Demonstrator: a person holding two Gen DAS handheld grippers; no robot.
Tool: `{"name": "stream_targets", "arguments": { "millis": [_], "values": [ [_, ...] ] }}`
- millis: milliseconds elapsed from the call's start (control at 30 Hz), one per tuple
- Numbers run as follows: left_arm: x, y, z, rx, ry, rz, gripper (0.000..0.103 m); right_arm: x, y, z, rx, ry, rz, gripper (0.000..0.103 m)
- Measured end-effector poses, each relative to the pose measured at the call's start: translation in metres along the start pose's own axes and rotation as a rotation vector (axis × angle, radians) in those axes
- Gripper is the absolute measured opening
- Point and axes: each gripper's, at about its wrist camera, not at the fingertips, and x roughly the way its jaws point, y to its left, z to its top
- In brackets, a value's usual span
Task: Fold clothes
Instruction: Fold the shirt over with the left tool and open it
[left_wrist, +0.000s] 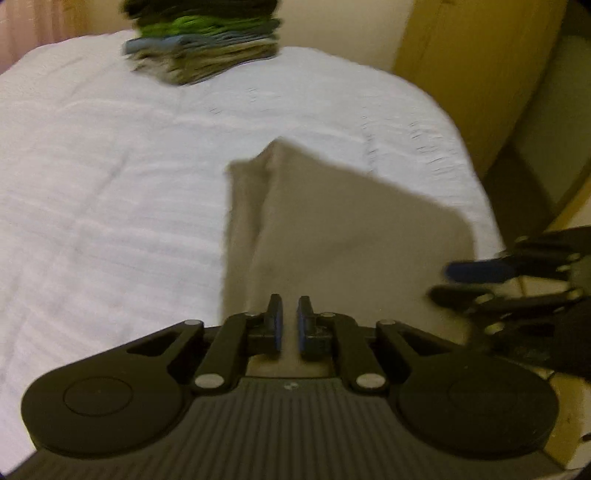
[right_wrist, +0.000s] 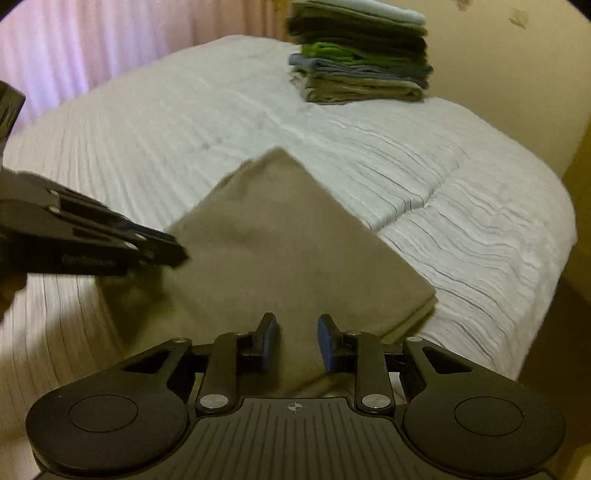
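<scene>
A khaki folded garment (left_wrist: 347, 229) (right_wrist: 288, 236) lies flat on the white bedspread (left_wrist: 110, 184) (right_wrist: 461, 206), near its front edge. My left gripper (left_wrist: 290, 321) hovers over the garment's near edge, its blue pads a narrow gap apart with nothing between them. From the right wrist view the left gripper (right_wrist: 173, 251) reaches in at the garment's left corner. My right gripper (right_wrist: 297, 341) stands open, wider, just above the garment's near side. In the left wrist view the right gripper (left_wrist: 465, 282) shows at the garment's right edge, blurred.
A stack of folded clothes (left_wrist: 207, 44) (right_wrist: 362, 59) in greens, blue and khaki stands at the bed's far side. A wooden panel (left_wrist: 472, 74) rises to the right of the bed, and a pink curtain (right_wrist: 92, 44) hangs behind it.
</scene>
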Motion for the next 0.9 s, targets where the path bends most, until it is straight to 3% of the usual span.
{"name": "stream_targets", "arguments": {
  "millis": [133,233,400,533,700,900],
  "values": [
    [-0.015,0.001,-0.02,-0.04,0.003,0.05,0.005,-0.02,-0.001,-0.007,0.014,-0.024,0.028,0.027],
    [-0.022,-0.009,-0.023,-0.061,0.0,0.029,0.006,-0.032,0.004,-0.006,0.046,-0.043,0.096,0.027],
    [-0.013,-0.024,-0.033,-0.085,0.091,0.092,0.007,-0.021,0.022,-0.027,-0.079,0.101,0.095,0.027],
    [-0.028,-0.034,-0.03,-0.114,0.098,0.125,0.007,-0.04,0.018,-0.016,-0.038,0.03,0.149,0.027],
    [-0.036,-0.041,-0.026,-0.16,0.187,0.186,0.01,-0.017,0.025,-0.025,-0.029,0.173,0.214,0.027],
    [-0.049,-0.052,-0.02,-0.22,0.293,0.256,0.011,-0.04,0.004,0.003,0.061,0.293,0.255,0.029]
  ]
}}
